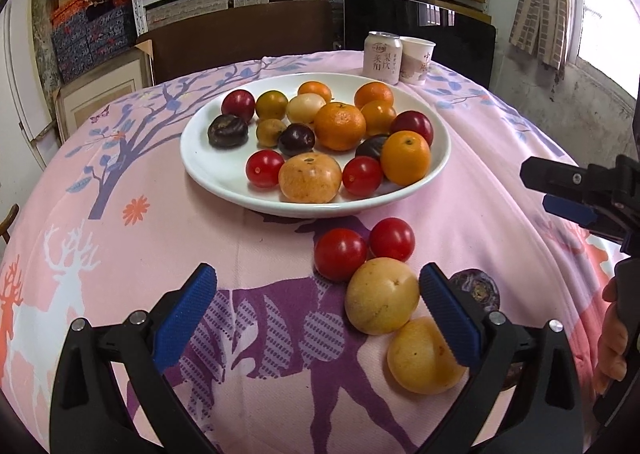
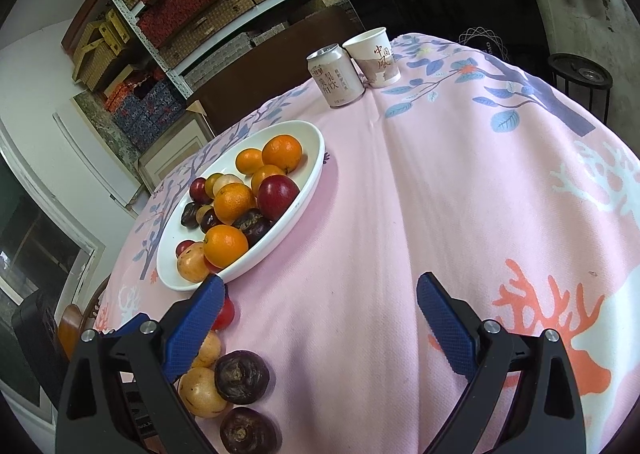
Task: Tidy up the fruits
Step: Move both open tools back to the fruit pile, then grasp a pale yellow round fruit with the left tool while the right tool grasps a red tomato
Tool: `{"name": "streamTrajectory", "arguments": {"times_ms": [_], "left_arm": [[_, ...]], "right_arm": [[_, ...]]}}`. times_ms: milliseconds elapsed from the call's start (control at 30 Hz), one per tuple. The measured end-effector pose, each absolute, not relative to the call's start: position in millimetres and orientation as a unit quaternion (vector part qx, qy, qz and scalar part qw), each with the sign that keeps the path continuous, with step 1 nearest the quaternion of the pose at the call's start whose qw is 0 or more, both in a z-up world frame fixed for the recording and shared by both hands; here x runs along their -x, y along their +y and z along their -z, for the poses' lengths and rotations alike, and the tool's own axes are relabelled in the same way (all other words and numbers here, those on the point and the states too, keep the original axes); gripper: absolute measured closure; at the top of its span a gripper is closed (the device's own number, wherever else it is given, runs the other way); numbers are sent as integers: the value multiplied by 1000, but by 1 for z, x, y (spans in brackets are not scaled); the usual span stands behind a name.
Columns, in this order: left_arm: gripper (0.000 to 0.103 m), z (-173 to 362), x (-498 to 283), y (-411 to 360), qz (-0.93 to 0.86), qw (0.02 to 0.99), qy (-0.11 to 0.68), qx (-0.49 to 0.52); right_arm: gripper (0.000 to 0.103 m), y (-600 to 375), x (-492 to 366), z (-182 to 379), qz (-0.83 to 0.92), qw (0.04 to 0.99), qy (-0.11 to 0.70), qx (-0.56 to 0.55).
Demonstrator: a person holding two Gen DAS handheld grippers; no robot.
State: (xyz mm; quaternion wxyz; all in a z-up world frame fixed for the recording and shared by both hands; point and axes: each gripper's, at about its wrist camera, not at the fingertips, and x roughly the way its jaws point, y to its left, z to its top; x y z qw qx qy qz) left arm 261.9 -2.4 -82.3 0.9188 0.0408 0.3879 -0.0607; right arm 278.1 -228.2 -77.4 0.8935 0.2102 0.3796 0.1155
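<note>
The left wrist view looks straight at the white plate (image 1: 208,170) heaped with oranges, red tomatoes, dark purple and pale yellow fruits, and at the loose group on the tablecloth (image 1: 160,214) just in front of it: 2 red tomatoes (image 1: 340,254), 2 yellow fruits (image 1: 382,296) and a dark fruit (image 1: 478,286) half hidden behind the right pad. The left gripper (image 1: 318,314) hovers with its fingers spread wide, empty. The right wrist view alone shows 2 dark fruits (image 2: 241,376) beside the yellow ones, plus the wide bare pink cloth to the right. The right gripper (image 2: 320,318) is also spread wide and holds nothing. A can (image 2: 335,76) and paper cup (image 2: 374,56) stand near the far edge, well apart from the plate.
</note>
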Motion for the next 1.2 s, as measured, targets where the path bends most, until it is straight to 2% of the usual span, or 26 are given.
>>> {"name": "streamTrajectory", "arguments": {"times_ms": [267,367,500,667,867,1033,1067,1133,1167,1200], "left_arm": [[4,67,-239,27,-43,932,348,-88],[4,75,-234,57,-121,915,371,-102],[4,67,-225,75,-72,928,365,-23],[4,82,-237,49,-54,915,390,-86],[4,81,-247,83,-12,916,401,28],[4,81,-250,94,3,917,393,68],[5,81,-250,95,6,918,391,70],[20,83,-252,93,11,916,395,66],[31,84,-254,92,11,915,399,61],[34,84,-253,91,5,915,400,53]], "right_arm": [[5,-228,-278,78,-120,892,379,-215],[5,-228,-278,78,-124,891,378,-218],[5,-227,-276,77,-129,892,374,-220],[5,-227,-275,76,-130,891,375,-222],[5,-225,-275,77,-131,892,375,-217],[5,-222,-274,77,-134,892,378,-211],[5,-221,-274,77,-134,892,378,-210],[5,-221,-274,77,-134,892,378,-208],[5,-220,-273,77,-134,892,378,-208],[5,-221,-273,77,-133,892,378,-208]]}}
